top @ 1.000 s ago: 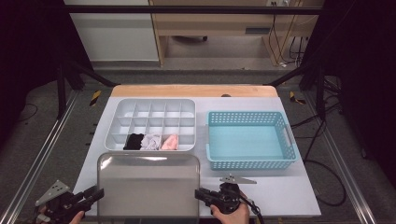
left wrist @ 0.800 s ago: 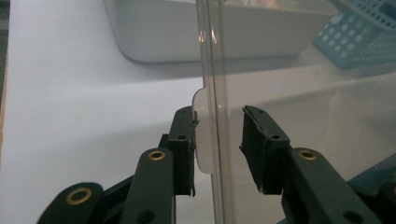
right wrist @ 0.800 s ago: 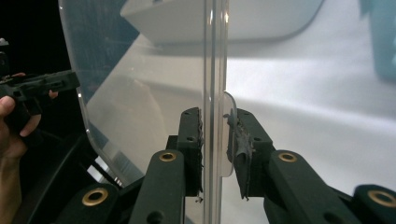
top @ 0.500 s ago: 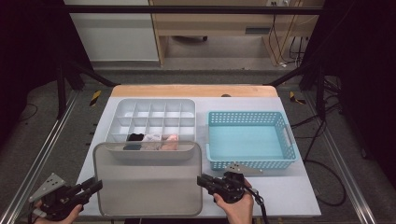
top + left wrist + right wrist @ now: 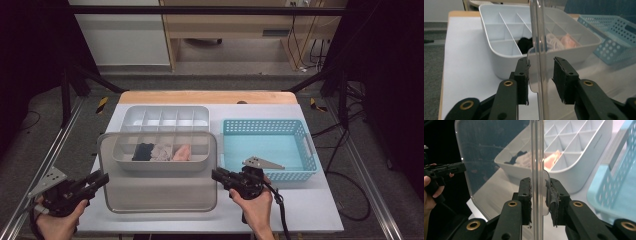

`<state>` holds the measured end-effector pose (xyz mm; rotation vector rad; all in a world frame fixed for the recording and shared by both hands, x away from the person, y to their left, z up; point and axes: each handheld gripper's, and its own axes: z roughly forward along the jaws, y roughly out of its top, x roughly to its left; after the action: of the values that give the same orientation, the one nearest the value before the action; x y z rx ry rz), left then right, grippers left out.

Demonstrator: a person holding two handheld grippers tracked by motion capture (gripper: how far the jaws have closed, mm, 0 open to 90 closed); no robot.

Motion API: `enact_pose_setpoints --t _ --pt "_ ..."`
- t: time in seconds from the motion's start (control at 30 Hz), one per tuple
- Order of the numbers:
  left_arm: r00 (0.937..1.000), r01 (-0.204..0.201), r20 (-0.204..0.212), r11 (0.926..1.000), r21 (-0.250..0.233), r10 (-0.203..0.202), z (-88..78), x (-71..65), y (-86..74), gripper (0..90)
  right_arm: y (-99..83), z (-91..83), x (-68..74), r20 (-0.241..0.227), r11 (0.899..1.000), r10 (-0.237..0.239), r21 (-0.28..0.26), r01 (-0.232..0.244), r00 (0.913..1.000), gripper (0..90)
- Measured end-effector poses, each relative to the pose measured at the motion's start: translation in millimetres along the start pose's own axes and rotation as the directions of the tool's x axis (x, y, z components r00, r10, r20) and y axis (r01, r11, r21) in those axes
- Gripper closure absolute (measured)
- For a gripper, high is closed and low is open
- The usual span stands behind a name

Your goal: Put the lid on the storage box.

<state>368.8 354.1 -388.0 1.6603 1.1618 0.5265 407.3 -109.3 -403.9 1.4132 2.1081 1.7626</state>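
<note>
Lid: a clear plastic lid [image 5: 159, 175] hung level above the near half of the white table [image 5: 310, 210], held at its two short edges; its far edge overlapped the front row of the organiser
Left gripper: the left gripper [image 5: 102, 180] sat at nine o'clock of the lid; in the left gripper view its one jaw touched the lid's edge tab and the other stood a little off; whether it clenched I could not tell
Right gripper: the right gripper [image 5: 218, 175] sat at three o'clock of the lid; in the right gripper view both pads pressed the lid's rim; clenched on it
Organiser: the white divided tray [image 5: 165, 117] lay at twelve o'clock of the lid; a black piece [image 5: 143, 151], a pale piece [image 5: 161, 152] and a pink piece [image 5: 182, 152] filled three front cells
Basket: a blue basket [image 5: 305, 150] stood just beside the tray, at three o'clock of it
</note>
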Motion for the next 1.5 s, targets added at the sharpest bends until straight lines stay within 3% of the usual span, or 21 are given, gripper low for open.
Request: enact_pose_setpoints --t 0.43,0.6,1.07,1.5 --pt "0.9999 -0.014 -0.009 0.9982 -0.059 0.014 15.5 4.0 38.5 64.5 35.2 5.3 -4.7 0.015 0.996 -0.043 -0.077 0.044 0.999 73.1" --pt "0.9996 -0.025 -0.016 0.9982 -0.054 0.024 25.5 5.0 53.6 64.5 46.2 6.4 -9.9 0.021 0.993 -0.056 -0.101 0.058 0.9982 73.0" --pt "0.9997 -0.016 -0.02 0.996 -0.088 0.014 36.3 18.4 78.2 64.7 76.9 21.1 -14.9 0.028 0.99 -0.067 -0.122 0.07 0.9974 72.6" --pt "0.9997 0.003 -0.022 0.997 -0.077 -0.005 52.2 37.3 91.1 64.7 97.4 40.1 -20.2 0.043 0.992 -0.067 -0.109 0.071 0.9968 72.3"
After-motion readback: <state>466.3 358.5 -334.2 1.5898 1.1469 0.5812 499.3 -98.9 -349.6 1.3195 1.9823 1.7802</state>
